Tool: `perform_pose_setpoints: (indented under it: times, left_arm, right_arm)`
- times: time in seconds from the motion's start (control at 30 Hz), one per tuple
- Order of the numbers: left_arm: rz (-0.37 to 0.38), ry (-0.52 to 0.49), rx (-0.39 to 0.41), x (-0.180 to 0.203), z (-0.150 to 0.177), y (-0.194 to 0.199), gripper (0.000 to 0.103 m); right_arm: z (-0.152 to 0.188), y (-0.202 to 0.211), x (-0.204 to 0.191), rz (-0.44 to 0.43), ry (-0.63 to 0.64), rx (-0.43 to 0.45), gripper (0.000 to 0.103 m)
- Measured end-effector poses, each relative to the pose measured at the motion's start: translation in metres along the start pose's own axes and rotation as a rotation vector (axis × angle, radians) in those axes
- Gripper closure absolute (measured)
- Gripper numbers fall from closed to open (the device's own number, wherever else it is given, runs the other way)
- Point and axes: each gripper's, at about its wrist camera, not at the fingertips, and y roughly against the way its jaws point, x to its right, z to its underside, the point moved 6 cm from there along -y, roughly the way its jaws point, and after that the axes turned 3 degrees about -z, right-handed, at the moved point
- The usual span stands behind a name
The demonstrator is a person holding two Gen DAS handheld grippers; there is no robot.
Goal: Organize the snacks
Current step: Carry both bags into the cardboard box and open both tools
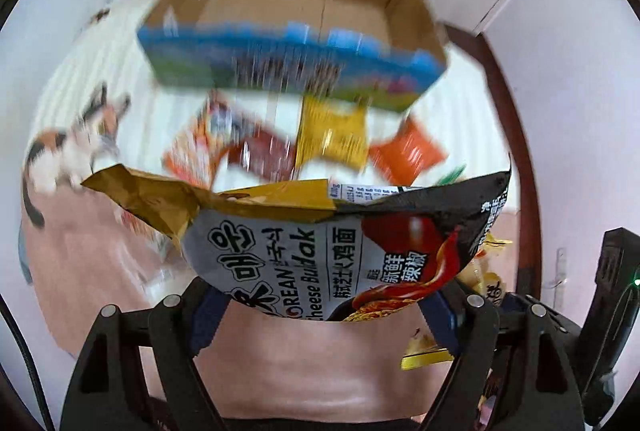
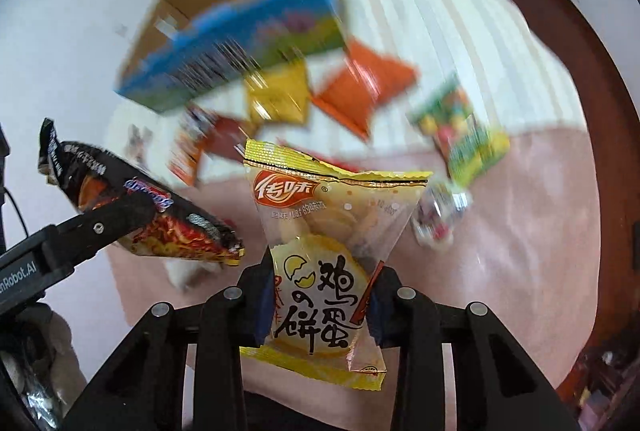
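My left gripper (image 1: 324, 315) is shut on a black, grey and gold Buldak noodle pack (image 1: 320, 247) and holds it in the air; the pack also shows at the left of the right wrist view (image 2: 160, 215). My right gripper (image 2: 320, 303) is shut on a yellow egg-biscuit packet (image 2: 324, 263), also held up. An open cardboard box (image 1: 296, 3) with blue printed sides stands ahead on the bed; it also shows in the right wrist view (image 2: 224, 43). Loose snack packs lie in front of it: yellow (image 1: 332, 139), orange (image 1: 404, 151) and dark red (image 1: 264, 151).
A calico cat (image 1: 68, 151) sits at the left on the bed. A green and yellow snack pack (image 2: 460, 127) and a small clear packet (image 2: 440, 215) lie at the right. A pink blanket (image 2: 520, 231) covers the near bed. A wooden bed edge (image 2: 624, 135) runs along the right.
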Motion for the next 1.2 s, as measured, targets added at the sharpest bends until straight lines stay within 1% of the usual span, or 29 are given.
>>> perform_pose_setpoints:
  times: [0.13, 0.27, 0.3, 0.37, 0.43, 0.47, 0.53, 0.6, 0.67, 0.7, 0.8, 0.9, 0.97, 1.07, 1.13, 1.2]
  left_arm:
    - [0.035, -0.027, 0.084, 0.001, -0.056, 0.040, 0.020]
    - [0.054, -0.058, 0.127, -0.008, -0.120, 0.058, 0.020]
    - [0.043, -0.076, 0.126, -0.013, -0.142, 0.055, 0.020]
    - [0.028, -0.079, 0.124, -0.021, -0.172, 0.048, 0.020]
    - [0.015, -0.090, 0.098, -0.029, -0.204, 0.033, 0.020]
    - [0.015, -0.091, 0.076, -0.035, -0.220, 0.021, 0.020]
    - [0.015, -0.091, 0.040, -0.043, -0.243, 0.003, 0.020]
    - [0.010, -0.098, -0.006, -0.053, -0.265, -0.023, 0.020]
    - [0.002, -0.103, -0.044, -0.061, -0.279, -0.047, 0.020]
    - [-0.001, -0.111, -0.078, -0.065, -0.287, -0.064, 0.020]
    - [-0.001, -0.106, -0.159, -0.073, -0.299, -0.104, 0.020]
    - [-0.005, -0.102, -0.218, -0.079, -0.308, -0.136, 0.020]
    - [-0.020, -0.109, -0.238, -0.079, -0.315, -0.154, 0.020]
    - [-0.042, -0.119, -0.253, -0.076, -0.322, -0.167, 0.020]
    - [-0.043, -0.120, -0.264, -0.075, -0.329, -0.176, 0.020]
    - [-0.061, -0.122, -0.246, -0.079, -0.339, -0.183, 0.020]
  right_arm:
    - [-0.053, 0.036, -0.042, -0.050, 0.040, 0.114, 0.065]
    - [-0.105, 0.058, -0.076, -0.062, 0.069, 0.212, 0.065]
    - [-0.116, 0.060, -0.081, -0.059, 0.071, 0.227, 0.065]
    - [-0.149, 0.052, -0.094, -0.057, 0.062, 0.252, 0.065]
    - [-0.177, 0.043, -0.104, -0.053, 0.061, 0.267, 0.065]
    - [-0.191, 0.037, -0.109, -0.043, 0.069, 0.275, 0.065]
    - [-0.222, 0.017, -0.116, -0.016, 0.086, 0.281, 0.065]
    - [-0.244, -0.002, -0.121, 0.001, 0.097, 0.270, 0.065]
    - [-0.268, -0.029, -0.121, 0.018, 0.097, 0.251, 0.065]
    - [-0.279, -0.044, -0.121, 0.022, 0.100, 0.235, 0.065]
    - [-0.302, -0.081, -0.117, 0.047, 0.109, 0.197, 0.065]
    - [-0.318, -0.112, -0.112, 0.058, 0.107, 0.154, 0.065]
    - [-0.327, -0.131, -0.109, 0.068, 0.110, 0.128, 0.065]
    - [-0.337, -0.151, -0.102, 0.093, 0.114, 0.108, 0.065]
    - [-0.340, -0.165, -0.095, 0.075, 0.096, 0.080, 0.064]
    - [-0.347, -0.175, -0.089, 0.065, 0.083, 0.054, 0.060]
